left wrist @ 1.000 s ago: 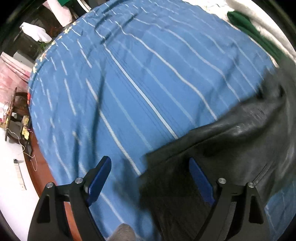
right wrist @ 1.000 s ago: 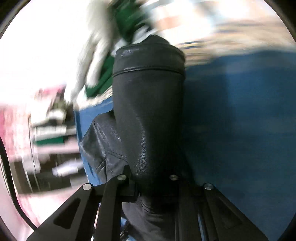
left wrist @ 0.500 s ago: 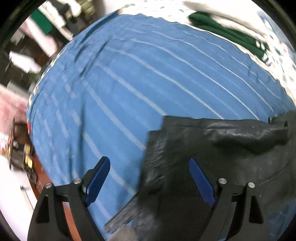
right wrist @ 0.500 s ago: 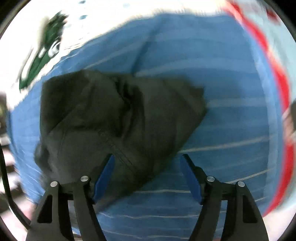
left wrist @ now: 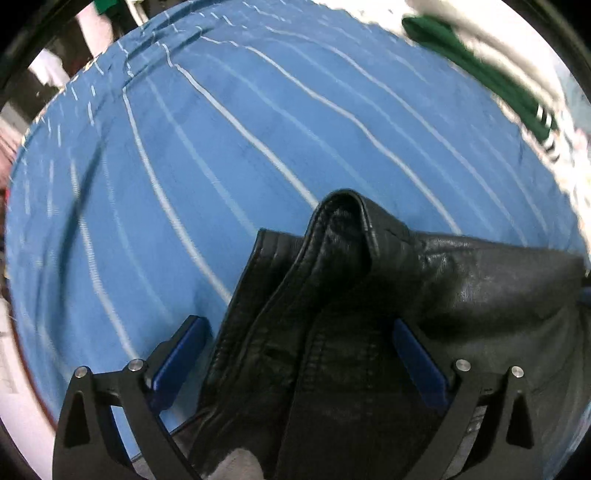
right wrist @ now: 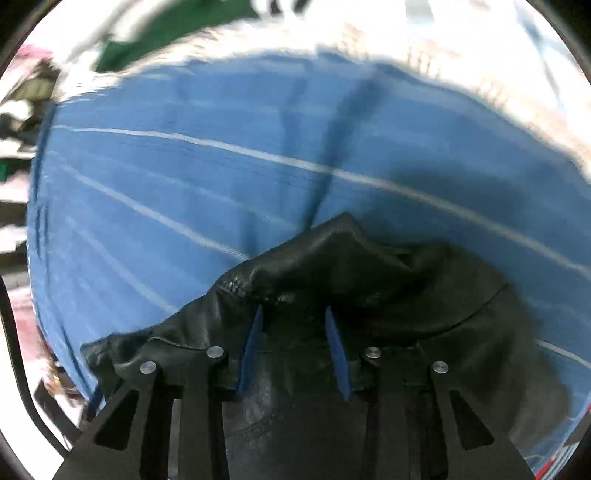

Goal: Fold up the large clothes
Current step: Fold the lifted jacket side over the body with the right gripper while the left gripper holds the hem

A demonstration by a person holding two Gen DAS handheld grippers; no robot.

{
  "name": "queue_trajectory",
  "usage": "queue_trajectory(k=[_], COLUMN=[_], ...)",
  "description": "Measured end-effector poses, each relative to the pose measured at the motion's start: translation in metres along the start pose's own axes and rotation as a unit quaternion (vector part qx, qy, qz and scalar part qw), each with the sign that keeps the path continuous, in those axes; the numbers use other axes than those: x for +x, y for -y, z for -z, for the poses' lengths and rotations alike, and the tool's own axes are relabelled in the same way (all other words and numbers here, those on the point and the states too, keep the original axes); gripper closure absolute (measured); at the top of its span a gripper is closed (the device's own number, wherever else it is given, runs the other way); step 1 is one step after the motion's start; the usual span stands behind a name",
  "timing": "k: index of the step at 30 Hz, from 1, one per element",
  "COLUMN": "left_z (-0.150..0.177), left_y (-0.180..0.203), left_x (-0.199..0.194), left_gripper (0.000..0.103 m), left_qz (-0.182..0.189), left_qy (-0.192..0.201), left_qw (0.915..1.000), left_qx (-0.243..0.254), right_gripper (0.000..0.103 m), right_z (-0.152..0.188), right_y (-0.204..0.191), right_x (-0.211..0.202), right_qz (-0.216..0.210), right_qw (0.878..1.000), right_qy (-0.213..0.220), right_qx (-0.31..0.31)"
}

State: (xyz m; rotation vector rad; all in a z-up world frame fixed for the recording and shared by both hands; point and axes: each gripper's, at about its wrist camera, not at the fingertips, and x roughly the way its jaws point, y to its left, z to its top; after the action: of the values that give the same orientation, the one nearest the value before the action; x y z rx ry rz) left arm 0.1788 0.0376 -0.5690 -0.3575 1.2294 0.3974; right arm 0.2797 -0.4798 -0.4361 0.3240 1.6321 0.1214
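Note:
A black leather jacket lies bunched on a blue striped bedsheet. In the left wrist view my left gripper is wide open, its blue pads either side of a raised fold of the jacket's edge. In the right wrist view my right gripper has its blue pads partly closed, a narrow gap between them, with jacket leather lying in and around that gap. The sheet spreads out beyond the jacket. The view is blurred and I cannot tell whether the pads pinch the leather.
A green and white garment lies at the far right edge of the bed, and also shows at the top left of the right wrist view. Cluttered shelves and floor lie beyond the bed's left side.
The right gripper let go of the hanging jacket, opened over it, then came down with its pads narrowed. The left gripper stayed open and moved over the jacket's folded edge.

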Motion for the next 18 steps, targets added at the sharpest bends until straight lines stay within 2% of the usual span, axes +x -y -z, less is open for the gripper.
queue_trajectory(k=[1,4,7,10,13,16,18], left_z=[-0.002,-0.010,-0.016,-0.017,-0.016,-0.014,-0.007], left_y=[-0.003,0.000,-0.002,-0.005,0.000,0.013,0.023], left_x=[0.003,0.003,-0.010,-0.034,-0.056,-0.072,-0.078], left_gripper=[0.000,0.000,0.000,0.000,0.000,0.000,0.000], left_qz=[0.007,-0.002,-0.017,-0.035,-0.065,-0.079,-0.074], left_qy=[0.003,-0.025,-0.039,-0.030,-0.019,-0.014,-0.013], left_qw=[0.9999,0.9997,0.9989,0.9982,0.9972,0.9967,0.9971], left_qx=[-0.009,-0.001,-0.022,-0.038,-0.032,-0.017,-0.004], right_gripper=[0.066,0.065,0.064,0.064,0.064,0.064,0.064], right_z=[-0.005,-0.007,0.009,0.028,0.039,0.030,0.021], right_y=[0.004,0.003,-0.018,-0.050,-0.083,-0.085,-0.087], right_x=[-0.001,-0.015,-0.054,-0.063,-0.031,0.014,0.016], right_qz=[-0.006,-0.004,0.007,-0.035,-0.046,0.006,0.001], right_qw=[1.000,0.999,0.999,0.996,0.993,0.995,0.997], right_qy=[-0.011,-0.031,-0.002,-0.014,-0.029,-0.031,-0.033], right_qx=[0.016,0.009,-0.041,-0.082,-0.105,-0.096,-0.074])
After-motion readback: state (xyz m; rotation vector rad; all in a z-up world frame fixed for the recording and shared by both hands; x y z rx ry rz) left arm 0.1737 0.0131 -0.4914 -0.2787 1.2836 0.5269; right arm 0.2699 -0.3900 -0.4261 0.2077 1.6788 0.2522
